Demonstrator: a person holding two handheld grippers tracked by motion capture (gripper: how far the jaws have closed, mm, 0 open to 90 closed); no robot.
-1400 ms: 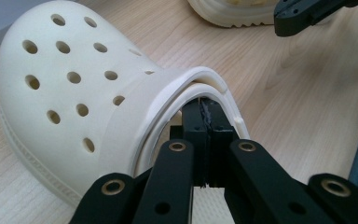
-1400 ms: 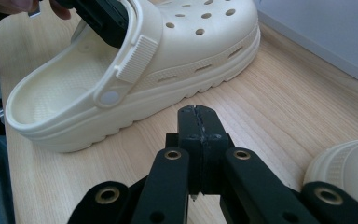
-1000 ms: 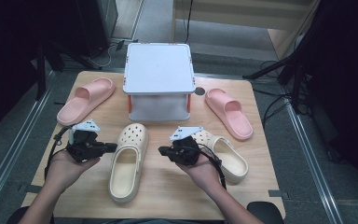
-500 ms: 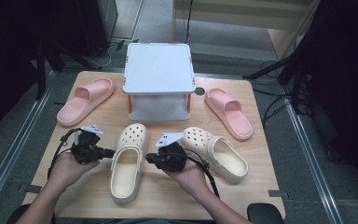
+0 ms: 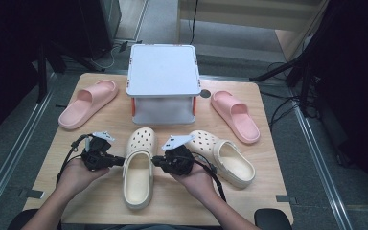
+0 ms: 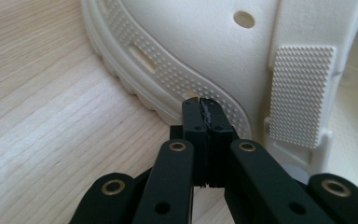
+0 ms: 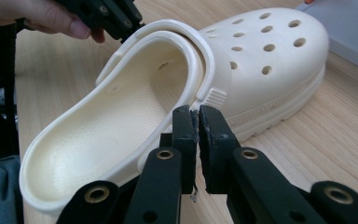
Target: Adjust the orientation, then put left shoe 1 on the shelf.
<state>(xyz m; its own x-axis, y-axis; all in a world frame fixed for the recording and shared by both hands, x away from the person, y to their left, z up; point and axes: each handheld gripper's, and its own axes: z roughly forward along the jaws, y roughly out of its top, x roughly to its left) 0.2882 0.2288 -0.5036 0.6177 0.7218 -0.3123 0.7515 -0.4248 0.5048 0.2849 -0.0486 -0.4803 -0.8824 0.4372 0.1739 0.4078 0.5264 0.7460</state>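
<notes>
Two cream clogs lie on the wooden table (image 5: 84, 199). The left clog (image 5: 138, 178) (image 7: 121, 121) (image 6: 205, 42) lies between my grippers, toe pointing away. My left gripper (image 5: 123, 161) (image 6: 200, 105) is shut and empty, its tips against the clog's left side wall; it also appears across the clog (image 7: 114, 16). My right gripper (image 5: 154, 160) (image 7: 197, 112) points at the clog's right rim near the heel strap. Its jaws have just been opening and stand a thin slit apart with nothing between them. The right clog (image 5: 227, 160) lies behind my right hand.
A white box on a stand (image 5: 163, 72) sits at the back middle of the table. One pink slide (image 5: 88, 103) lies at the back left, another (image 5: 235, 115) at the back right. Dark floor and cables surround the table.
My right gripper has moved left from over the right clog to the left clog's right side. My left gripper has sunk a little toward the clog's left side.
</notes>
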